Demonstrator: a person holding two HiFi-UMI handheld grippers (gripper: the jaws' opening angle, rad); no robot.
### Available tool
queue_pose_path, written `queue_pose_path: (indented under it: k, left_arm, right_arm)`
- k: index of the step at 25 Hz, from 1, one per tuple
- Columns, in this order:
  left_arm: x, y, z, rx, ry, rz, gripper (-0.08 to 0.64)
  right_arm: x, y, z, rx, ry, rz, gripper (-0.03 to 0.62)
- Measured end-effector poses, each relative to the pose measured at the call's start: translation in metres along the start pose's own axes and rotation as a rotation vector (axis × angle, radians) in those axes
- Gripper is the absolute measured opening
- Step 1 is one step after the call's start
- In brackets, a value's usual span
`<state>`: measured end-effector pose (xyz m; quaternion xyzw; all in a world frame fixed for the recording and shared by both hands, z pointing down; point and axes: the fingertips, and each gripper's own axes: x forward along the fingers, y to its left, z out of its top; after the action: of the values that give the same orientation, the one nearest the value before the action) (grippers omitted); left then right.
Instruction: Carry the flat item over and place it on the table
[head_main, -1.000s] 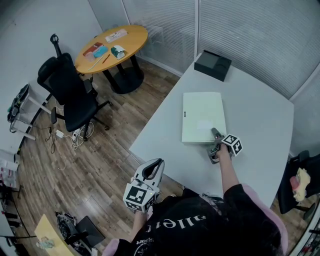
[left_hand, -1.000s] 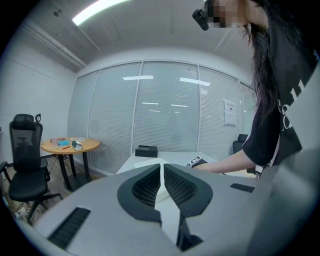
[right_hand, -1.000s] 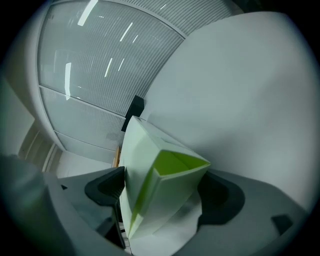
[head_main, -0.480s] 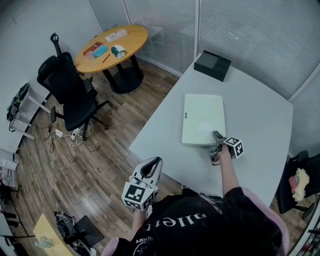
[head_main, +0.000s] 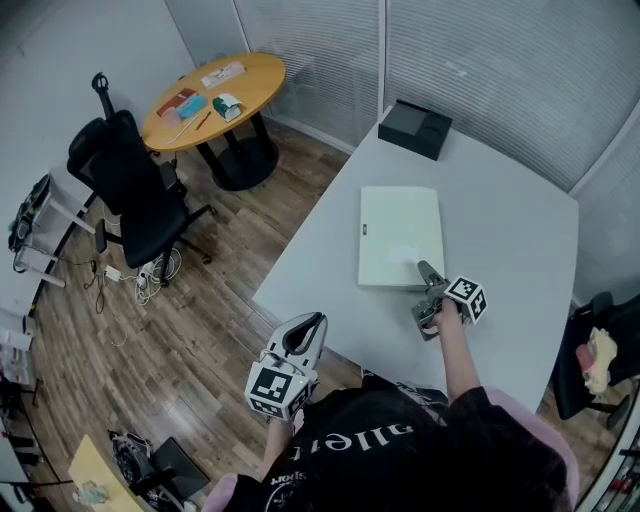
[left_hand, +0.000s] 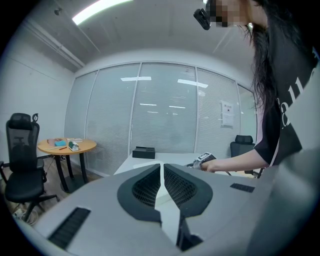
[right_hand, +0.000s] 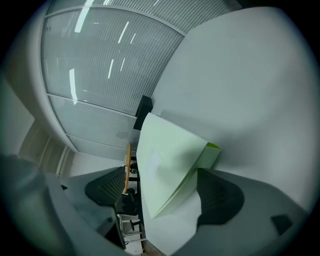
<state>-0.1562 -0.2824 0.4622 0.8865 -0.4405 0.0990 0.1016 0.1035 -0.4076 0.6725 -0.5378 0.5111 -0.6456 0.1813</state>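
A pale green flat folder (head_main: 400, 235) lies on the white table (head_main: 500, 230). My right gripper (head_main: 422, 297) sits at the folder's near right corner, jaws open. In the right gripper view the folder (right_hand: 165, 160) has that corner between the two spread jaws of the right gripper (right_hand: 160, 175), with a gap on each side. My left gripper (head_main: 305, 335) hangs off the table's near left edge, over the floor, close to the person's body. Seen in its own view, the left gripper (left_hand: 162, 167) has its pads together and holds nothing.
A black box (head_main: 415, 128) stands at the table's far corner. Beyond it are blinds on glass walls. A round wooden table (head_main: 215, 95) with small items and a black office chair (head_main: 130, 180) stand on the wood floor at left. Another chair (head_main: 600, 350) is at right.
The head view has shifted slightly. The right gripper stays at the folder's near corner, drawn back a touch toward the person. The left gripper has hardly moved.
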Motion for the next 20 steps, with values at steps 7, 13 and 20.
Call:
queue_pose_path:
  k: [7, 13, 20]
  left_arm:
    - [-0.002, 0.001, -0.002, 0.003, -0.003, -0.004, 0.040]
    - [-0.012, -0.001, -0.001, 0.007, -0.011, -0.016, 0.040]
    - [-0.024, -0.010, -0.003, 0.015, -0.015, -0.041, 0.040]
  right_arm:
    - [-0.025, 0.063, -0.021, -0.218, 0.057, 0.227, 0.425]
    - [-0.060, 0.130, -0.055, -0.510, 0.076, 0.413, 0.423]
    - [-0.096, 0.166, -0.108, -0.920, 0.105, 0.499, 0.423]
